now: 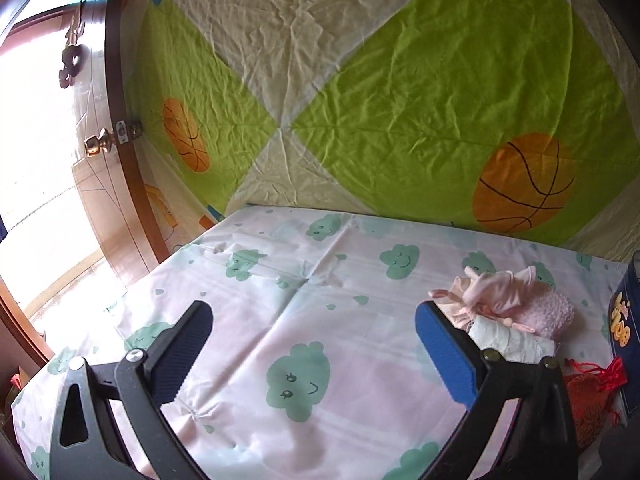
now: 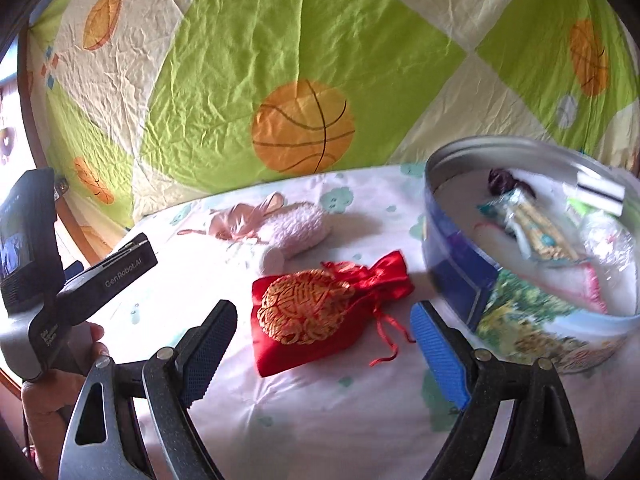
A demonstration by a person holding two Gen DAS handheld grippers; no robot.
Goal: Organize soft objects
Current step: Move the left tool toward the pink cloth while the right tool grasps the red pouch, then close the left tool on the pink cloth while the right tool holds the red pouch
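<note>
Right wrist view: right gripper [image 2: 324,344] hangs over the near part of the table with its fingers spread wide and nothing between the pads; the red drawstring pouch [image 2: 316,312] lies flat on the cloud-print cloth [image 2: 280,412] just ahead, framed by the two fingers.
Left wrist view: left gripper [image 1: 312,344] also has its fingers spread and empty, over bare cloth toward the table's left side.
Soft things: a pink bundle of cloth and fuzzy fabric [image 1: 516,304] sits near the table's right rear, with a white folded piece [image 1: 516,344] touching its near side; the pouch lies nearer the front edge.
Tin: a round blue tin [image 2: 460,276] stands open at the right, already holding a doll and wrapped items; the pouch is just beside its wall.
Risk, cords: the pouch's loose red cords trail toward the blue finger pad; a grip on cords alone would probably let the pouch swing or slip.
Risk, tin: the right finger is close to the tin wall, so a sideways approach could nudge it.
Risk, hands: the left hand [image 2: 60,376] and its gripper body sit near the right one's left finger; crossing paths could collide.
Open room: the table's middle and left are bare; the basketball-print sheet [image 1: 400,80] closes off the rear edge, and a wooden door [image 1: 100,160] stands beyond the left edge.
</note>
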